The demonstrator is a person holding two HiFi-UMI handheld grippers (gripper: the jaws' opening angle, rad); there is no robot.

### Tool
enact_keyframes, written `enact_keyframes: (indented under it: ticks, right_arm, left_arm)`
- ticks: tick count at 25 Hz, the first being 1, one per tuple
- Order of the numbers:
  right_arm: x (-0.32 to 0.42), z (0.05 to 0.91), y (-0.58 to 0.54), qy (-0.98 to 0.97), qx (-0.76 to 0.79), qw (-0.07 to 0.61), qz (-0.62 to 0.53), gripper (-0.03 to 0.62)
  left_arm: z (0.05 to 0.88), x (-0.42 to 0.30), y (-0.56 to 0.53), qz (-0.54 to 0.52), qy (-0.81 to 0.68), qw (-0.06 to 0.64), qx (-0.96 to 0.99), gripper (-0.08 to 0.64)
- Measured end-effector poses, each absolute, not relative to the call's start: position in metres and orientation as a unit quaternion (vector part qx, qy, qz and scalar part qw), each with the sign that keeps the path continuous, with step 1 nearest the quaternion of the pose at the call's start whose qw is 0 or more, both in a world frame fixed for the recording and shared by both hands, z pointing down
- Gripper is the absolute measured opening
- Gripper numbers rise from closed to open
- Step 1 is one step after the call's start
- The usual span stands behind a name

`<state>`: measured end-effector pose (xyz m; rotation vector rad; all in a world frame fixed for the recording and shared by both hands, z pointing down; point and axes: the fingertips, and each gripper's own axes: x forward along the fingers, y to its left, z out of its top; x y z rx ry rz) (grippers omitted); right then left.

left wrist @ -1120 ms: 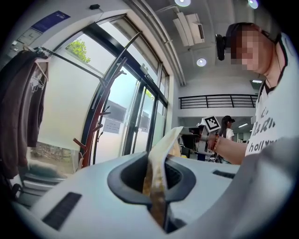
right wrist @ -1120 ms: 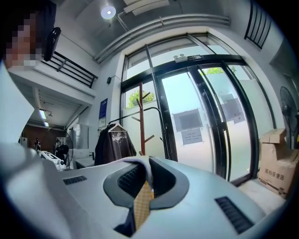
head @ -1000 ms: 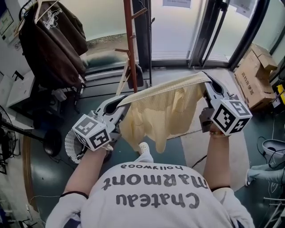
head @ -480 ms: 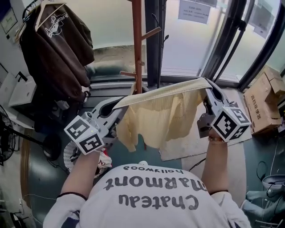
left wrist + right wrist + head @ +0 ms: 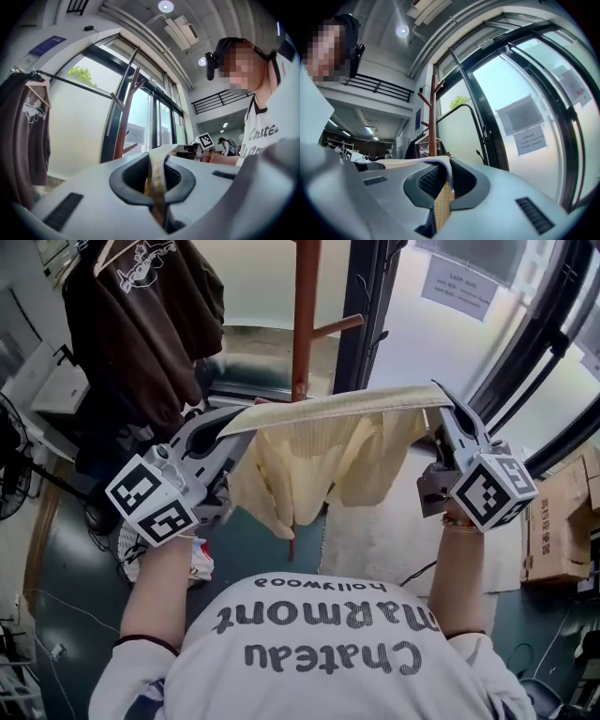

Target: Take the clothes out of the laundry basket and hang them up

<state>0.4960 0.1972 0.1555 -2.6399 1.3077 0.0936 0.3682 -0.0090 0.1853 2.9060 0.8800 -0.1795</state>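
A pale yellow garment (image 5: 319, 460) hangs stretched between my two grippers at chest height. My left gripper (image 5: 236, 424) is shut on its left edge, and the cloth (image 5: 157, 180) shows pinched between the jaws in the left gripper view. My right gripper (image 5: 442, 411) is shut on the right edge, where the cloth (image 5: 443, 201) runs down through the jaws. A brown wooden coat stand (image 5: 305, 320) rises just beyond the garment. The white laundry basket (image 5: 131, 545) sits on the floor below my left forearm, mostly hidden.
A dark brown shirt (image 5: 141, 324) hangs on a hanger at the upper left. Dark window frames (image 5: 525, 343) and glass run along the back. A cardboard box (image 5: 562, 531) stands at the right. A pale mat (image 5: 384, 540) lies on the floor.
Both grippers have carried the stretched garment up and toward the coat stand and the hanging brown shirt. The boxes have slid to the right edge of the view.
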Motion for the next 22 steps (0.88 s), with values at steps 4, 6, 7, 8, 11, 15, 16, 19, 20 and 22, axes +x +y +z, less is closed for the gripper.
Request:
enact_keyframes:
  ticks: [4, 6, 7, 8, 11, 15, 16, 19, 20, 22]
  right_arm:
    - [0.522, 0.142, 0.182, 0.485, -0.870, 0.081, 0.029, 0.031]
    - [0.532, 0.133, 0.171, 0.501, -0.862, 0.072, 0.031, 0.031]
    - [0.537, 0.130, 0.167, 0.506, -0.859, 0.075, 0.033, 0.031]
    - [0.543, 0.127, 0.166, 0.508, -0.857, 0.082, 0.035, 0.031]
    - [0.555, 0.116, 0.164, 0.506, -0.854, 0.118, 0.039, 0.031]
    - [0.569, 0.114, 0.154, 0.498, -0.856, 0.132, 0.047, 0.031]
    - [0.573, 0.119, 0.151, 0.493, -0.860, 0.127, 0.042, 0.031]
    - [0.587, 0.147, 0.145, 0.471, -0.876, 0.103, 0.015, 0.031]
    - [0.592, 0.158, 0.144, 0.462, -0.882, 0.094, 0.004, 0.031]
    - [0.600, 0.179, 0.144, 0.447, -0.891, 0.084, -0.018, 0.031]
  left_arm:
    - [0.169, 0.388, -0.019, -0.084, 0.233, 0.062, 0.967, 0.014]
    - [0.161, 0.396, -0.026, -0.092, 0.206, 0.059, 0.973, 0.014]
    - [0.157, 0.400, -0.029, -0.095, 0.195, 0.057, 0.974, 0.014]
    - [0.153, 0.404, -0.031, -0.097, 0.189, 0.054, 0.976, 0.014]
    - [0.133, 0.414, -0.037, -0.110, 0.182, 0.040, 0.976, 0.014]
    - [0.118, 0.432, -0.050, -0.106, 0.171, 0.010, 0.980, 0.014]
    - [0.121, 0.439, -0.054, -0.095, 0.168, 0.004, 0.981, 0.014]
    - [0.143, 0.461, -0.066, -0.055, 0.155, 0.002, 0.986, 0.014]
    - [0.153, 0.468, -0.069, -0.044, 0.151, 0.004, 0.988, 0.014]
    - [0.171, 0.479, -0.073, -0.023, 0.147, 0.010, 0.989, 0.015]
